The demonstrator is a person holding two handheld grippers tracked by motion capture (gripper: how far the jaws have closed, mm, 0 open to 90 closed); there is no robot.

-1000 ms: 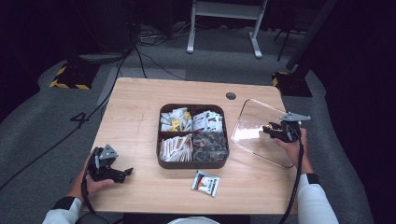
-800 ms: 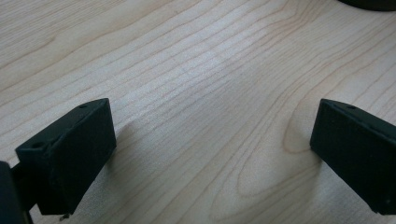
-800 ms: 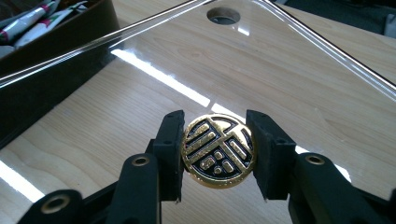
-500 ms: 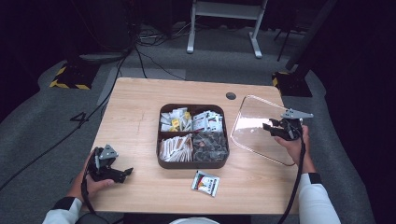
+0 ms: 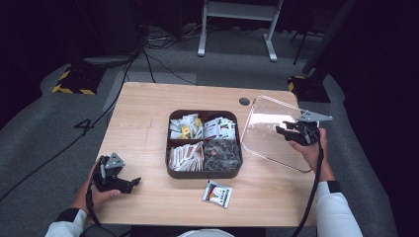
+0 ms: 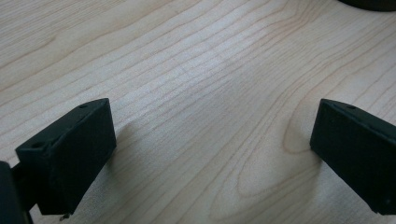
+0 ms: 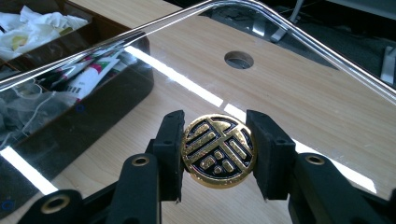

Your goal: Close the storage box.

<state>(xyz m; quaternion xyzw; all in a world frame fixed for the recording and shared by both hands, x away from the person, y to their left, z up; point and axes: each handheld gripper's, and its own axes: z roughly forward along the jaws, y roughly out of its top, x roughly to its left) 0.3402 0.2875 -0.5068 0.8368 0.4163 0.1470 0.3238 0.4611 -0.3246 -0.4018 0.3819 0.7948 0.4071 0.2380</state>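
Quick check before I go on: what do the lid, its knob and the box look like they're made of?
Lid: clear hard plastic or maybe glass; the table shows through it and light streaks glint off it. Knob: looks like polished gold-coloured metal with black inlay, shiny, clamped in the right claw. Box: dark brown, smooth and matte, plastic or lacquered wood; I can't tell which.

Light wood table (image 5: 148,123) w/ grommet hole (image 5: 244,101), grey carpet floor (image 5: 44,128), dark surroundings

I'm holding the clear lid (image 5: 269,131) tilted at three o'clock of the tray (image 5: 204,174) with my right gripper (image 5: 281,131); my left gripper (image 5: 132,182) is resting at seven o'clock.
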